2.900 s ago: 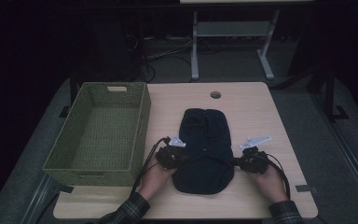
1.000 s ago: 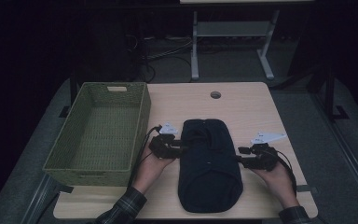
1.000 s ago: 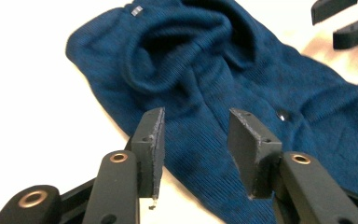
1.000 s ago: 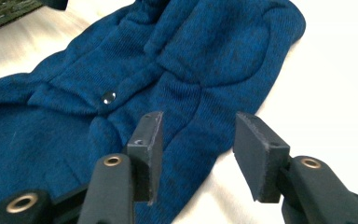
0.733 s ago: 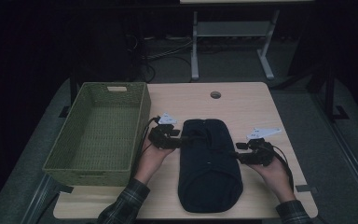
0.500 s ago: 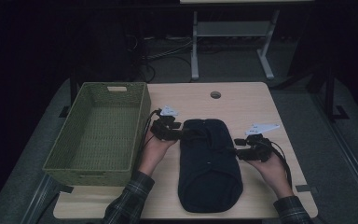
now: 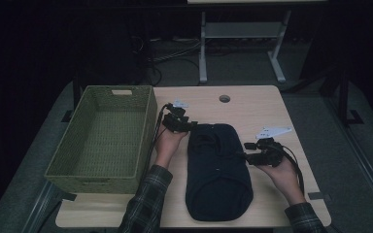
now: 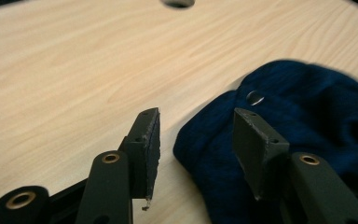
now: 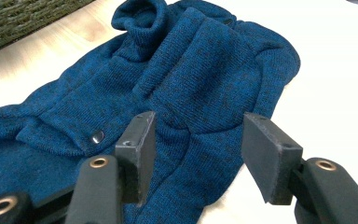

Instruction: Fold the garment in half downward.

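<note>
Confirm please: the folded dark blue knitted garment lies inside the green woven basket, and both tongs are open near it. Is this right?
Not quite. The dark blue knitted garment lies on the light wooden table, beside the green woven basket, as the high view shows. The left tongs and the right tongs are indeed open near it.

the sweater [image 9: 205, 79] is deep blue knit flecked with darker spots (it looks almost black from the high view), with a small dark snap button [image 9: 96, 136]. the table [image 7: 252, 104] is pale wood with a fine grain. the basket [image 7: 104, 133] is woven olive green. the grippers [image 7: 178, 124] [image 7: 255, 154] are black with brass-coloured rivets. the person's sleeves [image 7: 143, 201] are a dark plaid.
</note>
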The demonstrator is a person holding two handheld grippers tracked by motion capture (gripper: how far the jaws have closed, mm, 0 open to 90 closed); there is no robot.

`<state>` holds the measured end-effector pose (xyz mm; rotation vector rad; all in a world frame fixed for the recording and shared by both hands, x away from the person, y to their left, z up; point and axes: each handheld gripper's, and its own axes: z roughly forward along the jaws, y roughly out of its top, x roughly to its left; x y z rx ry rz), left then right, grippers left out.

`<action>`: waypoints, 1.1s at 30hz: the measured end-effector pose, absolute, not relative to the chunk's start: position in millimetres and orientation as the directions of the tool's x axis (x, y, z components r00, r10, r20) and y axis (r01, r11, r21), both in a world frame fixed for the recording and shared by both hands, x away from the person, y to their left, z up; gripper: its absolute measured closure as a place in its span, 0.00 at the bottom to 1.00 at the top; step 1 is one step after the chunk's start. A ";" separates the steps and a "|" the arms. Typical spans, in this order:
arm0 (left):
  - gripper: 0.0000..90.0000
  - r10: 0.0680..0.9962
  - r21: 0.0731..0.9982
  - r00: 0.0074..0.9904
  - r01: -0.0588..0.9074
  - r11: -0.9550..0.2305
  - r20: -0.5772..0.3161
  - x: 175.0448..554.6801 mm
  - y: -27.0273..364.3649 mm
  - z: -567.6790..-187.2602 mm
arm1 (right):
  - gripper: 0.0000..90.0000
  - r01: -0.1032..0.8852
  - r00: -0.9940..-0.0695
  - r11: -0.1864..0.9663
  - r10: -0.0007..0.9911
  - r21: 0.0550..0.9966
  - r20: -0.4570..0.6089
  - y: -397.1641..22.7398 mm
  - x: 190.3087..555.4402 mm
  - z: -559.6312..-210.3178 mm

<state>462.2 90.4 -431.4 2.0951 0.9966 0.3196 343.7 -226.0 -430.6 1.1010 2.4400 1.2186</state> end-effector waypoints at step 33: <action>0.88 0.702 0.688 0.699 0.578 -0.440 -0.138 473.0 85.7 -468.5 | 0.54 0.544 -0.635 0.317 0.760 0.777 0.134 -218.8 419.3 -414.6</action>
